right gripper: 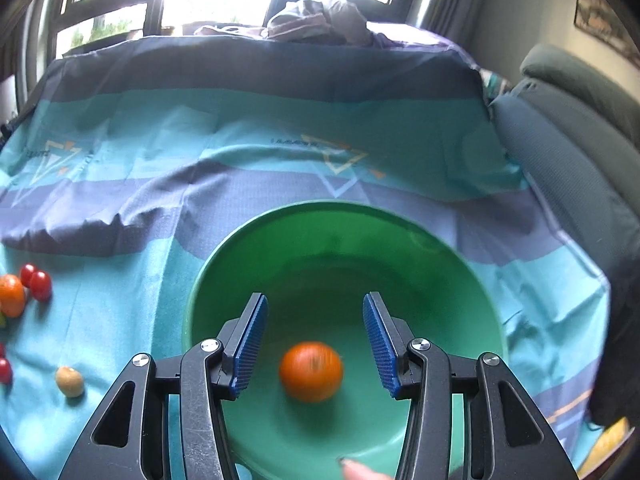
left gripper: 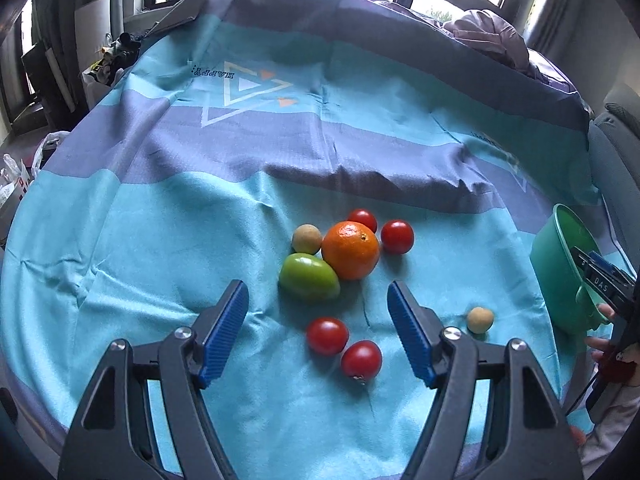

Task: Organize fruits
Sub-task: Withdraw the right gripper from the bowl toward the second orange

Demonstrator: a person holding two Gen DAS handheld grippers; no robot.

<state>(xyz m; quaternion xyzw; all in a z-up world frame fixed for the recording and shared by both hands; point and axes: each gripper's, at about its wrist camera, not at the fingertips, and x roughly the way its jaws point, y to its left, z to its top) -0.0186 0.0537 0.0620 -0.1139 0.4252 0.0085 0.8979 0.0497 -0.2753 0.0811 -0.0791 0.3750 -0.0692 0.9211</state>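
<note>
In the left wrist view, an orange (left gripper: 351,250), a green fruit (left gripper: 309,277), a small tan fruit (left gripper: 307,239) and several red tomatoes (left gripper: 397,236) lie in a cluster on the blue cloth (left gripper: 160,240). Two more tomatoes (left gripper: 327,335) lie between my left gripper's (left gripper: 317,307) open fingers. A second tan fruit (left gripper: 480,320) lies to the right. My right gripper (right gripper: 315,323) is open above a green bowl (right gripper: 460,280). A blurred orange fruit (right gripper: 311,371) sits in the bowl, below and between the fingers.
The green bowl (left gripper: 560,264) stands at the right edge of the cloth in the left wrist view, with the right gripper (left gripper: 600,280) over it. A grey chair (right gripper: 568,136) stands to the right. Bundled cloth (right gripper: 320,20) lies at the far edge under windows.
</note>
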